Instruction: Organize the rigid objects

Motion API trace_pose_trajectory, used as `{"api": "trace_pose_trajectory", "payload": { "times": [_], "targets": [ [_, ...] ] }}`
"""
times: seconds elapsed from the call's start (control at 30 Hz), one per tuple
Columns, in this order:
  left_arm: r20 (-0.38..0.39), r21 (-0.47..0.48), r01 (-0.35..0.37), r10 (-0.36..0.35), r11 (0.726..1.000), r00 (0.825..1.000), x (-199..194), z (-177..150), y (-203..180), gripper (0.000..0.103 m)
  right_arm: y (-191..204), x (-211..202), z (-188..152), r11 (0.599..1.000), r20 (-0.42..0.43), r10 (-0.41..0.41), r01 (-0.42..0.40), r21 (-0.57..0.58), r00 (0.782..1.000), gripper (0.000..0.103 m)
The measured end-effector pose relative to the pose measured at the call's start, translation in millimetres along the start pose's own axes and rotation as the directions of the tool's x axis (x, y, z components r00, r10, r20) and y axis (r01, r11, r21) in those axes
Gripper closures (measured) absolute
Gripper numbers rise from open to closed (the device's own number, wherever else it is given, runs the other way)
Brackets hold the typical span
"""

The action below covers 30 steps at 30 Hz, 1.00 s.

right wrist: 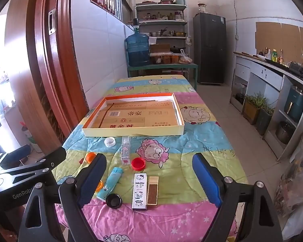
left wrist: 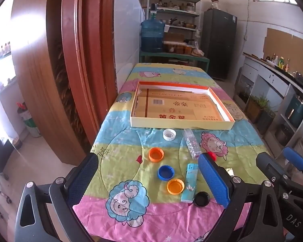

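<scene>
Caps [left wrist: 165,172] and lighters [right wrist: 139,191] lie loose before empty tray [left wrist: 181,124], awaiting sorting; both grippers [left wrist: 151,181] [right wrist: 149,179] hover, fingers spread, holding nothing.

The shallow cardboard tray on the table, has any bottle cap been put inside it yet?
No, the tray holds only its printed cardboard liner, and caps such as the red cap and white cap lie on the cloth in front of it.

caps [left wrist: 165,172] crowd near edge, tray [left wrist: 181,124] interior open
</scene>
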State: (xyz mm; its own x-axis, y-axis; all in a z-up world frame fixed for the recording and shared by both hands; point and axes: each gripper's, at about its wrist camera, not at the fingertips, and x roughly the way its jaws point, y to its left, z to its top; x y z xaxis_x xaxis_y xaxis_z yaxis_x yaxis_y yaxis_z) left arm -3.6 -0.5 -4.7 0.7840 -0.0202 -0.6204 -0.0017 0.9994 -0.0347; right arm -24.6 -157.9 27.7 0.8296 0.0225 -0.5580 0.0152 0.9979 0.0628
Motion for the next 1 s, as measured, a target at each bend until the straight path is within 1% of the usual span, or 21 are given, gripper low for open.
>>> {"api": "trace_pose_trajectory", "payload": {
  "times": [1.0],
  "targets": [
    [0.002,-0.015,0.007,-0.007,1.0,1.0,-4.2,-0.6,5.3,0.004,6.5,4.3,-6.4,1.0,-0.007,0.011,-0.011,-0.016,1.0,0.017]
  ]
}}
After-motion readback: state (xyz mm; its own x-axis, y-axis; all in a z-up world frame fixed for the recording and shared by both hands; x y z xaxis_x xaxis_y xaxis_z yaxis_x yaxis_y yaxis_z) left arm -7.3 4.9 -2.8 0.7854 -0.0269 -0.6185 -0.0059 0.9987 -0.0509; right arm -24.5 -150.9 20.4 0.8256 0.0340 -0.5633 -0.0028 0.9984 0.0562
